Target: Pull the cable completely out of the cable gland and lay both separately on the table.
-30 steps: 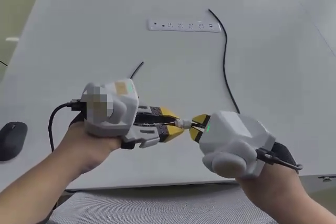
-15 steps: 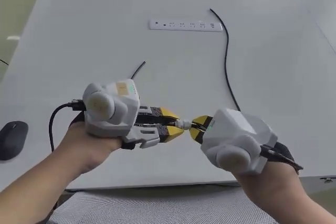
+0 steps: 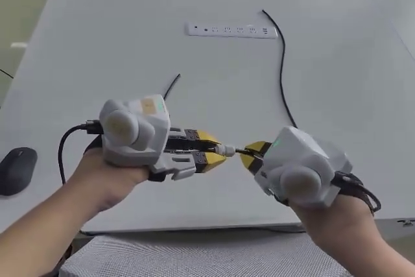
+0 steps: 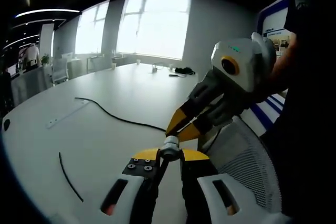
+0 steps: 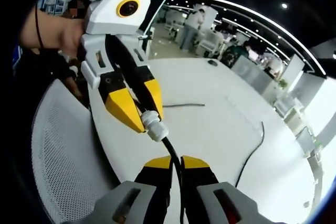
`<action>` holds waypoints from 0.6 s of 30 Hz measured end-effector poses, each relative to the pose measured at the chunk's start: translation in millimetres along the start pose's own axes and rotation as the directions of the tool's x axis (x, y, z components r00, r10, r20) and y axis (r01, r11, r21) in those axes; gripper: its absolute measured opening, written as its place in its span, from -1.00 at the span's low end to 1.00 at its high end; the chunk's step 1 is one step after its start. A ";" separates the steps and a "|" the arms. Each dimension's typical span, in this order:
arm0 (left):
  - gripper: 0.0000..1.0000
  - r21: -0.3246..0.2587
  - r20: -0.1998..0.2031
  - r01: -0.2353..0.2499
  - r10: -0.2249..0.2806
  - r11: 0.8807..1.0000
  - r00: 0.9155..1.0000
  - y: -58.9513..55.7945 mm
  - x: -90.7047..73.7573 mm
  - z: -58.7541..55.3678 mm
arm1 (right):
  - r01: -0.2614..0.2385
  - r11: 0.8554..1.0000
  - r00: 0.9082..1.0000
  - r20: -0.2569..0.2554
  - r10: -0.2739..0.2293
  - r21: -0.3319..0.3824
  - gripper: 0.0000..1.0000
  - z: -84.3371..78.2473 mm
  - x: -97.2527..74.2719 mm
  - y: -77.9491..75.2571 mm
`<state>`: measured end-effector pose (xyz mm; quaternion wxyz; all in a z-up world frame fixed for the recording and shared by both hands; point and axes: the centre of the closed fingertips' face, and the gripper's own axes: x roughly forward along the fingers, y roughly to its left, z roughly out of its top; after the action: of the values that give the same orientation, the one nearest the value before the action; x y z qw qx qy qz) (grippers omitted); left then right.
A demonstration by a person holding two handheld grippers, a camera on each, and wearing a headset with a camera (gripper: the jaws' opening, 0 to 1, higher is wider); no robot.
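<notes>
— Where's the small white ribbed plastic cable gland [image 5: 152,124]?
— Up in the air over the near edge of the matte white table [image 3: 130,43], between the two tools. The left gripper [image 3: 214,152] has its yellow-tipped jaws closed on it. In the left gripper view it sits as a pale rounded knob right at the tips.
— And the thin black cable [image 5: 169,148]?
— It comes out of the gland's end and runs straight into the right gripper [image 5: 176,162], whose jaws are pinched shut on it. A short bare stretch shows between the gland and those yellow tips. Past them it drops between the jaws and I lose it.
— Is it threaded in?
— It meets the gland's mouth, but how deep it goes inside is hidden.
— What else is about?
— A long white power strip [image 3: 227,30] lies far across the table. A glossy black cord [image 3: 282,76] curves from its end toward the right gripper, whose casing covers the rest. A short loose black wire [image 3: 170,85] lies beyond the left gripper. A rounded black mouse [image 3: 16,170] sits at the left, partly cut off. Grey mesh chair fabric [image 3: 194,254] shows below the table edge.
</notes>
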<state>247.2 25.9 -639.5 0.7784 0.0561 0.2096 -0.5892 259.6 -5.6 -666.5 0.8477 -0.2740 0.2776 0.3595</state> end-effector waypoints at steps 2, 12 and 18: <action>-0.70 0.006 -0.001 -0.001 0.001 1.000 1.000 -0.7 0.5 -0.1 | 0.000 1.000 1.000 0.003 0.000 0.013 -0.99 -1.2 0.4 -0.4; -0.70 0.000 0.004 -0.008 0.008 1.000 1.000 -0.4 -1.8 1.1 | 0.035 0.985 0.999 -0.037 -0.029 0.167 -0.99 -30.1 3.8 -14.7; -0.70 0.003 0.008 -0.012 0.012 1.000 1.000 -1.4 -1.2 1.7 | 0.053 0.953 0.997 -0.061 -0.037 0.299 -0.99 -52.3 8.5 -20.3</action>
<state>246.1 26.0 -637.3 0.7827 0.0561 0.2052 -0.5849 265.8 -48.4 -703.2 0.8797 -0.1579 0.3456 0.2860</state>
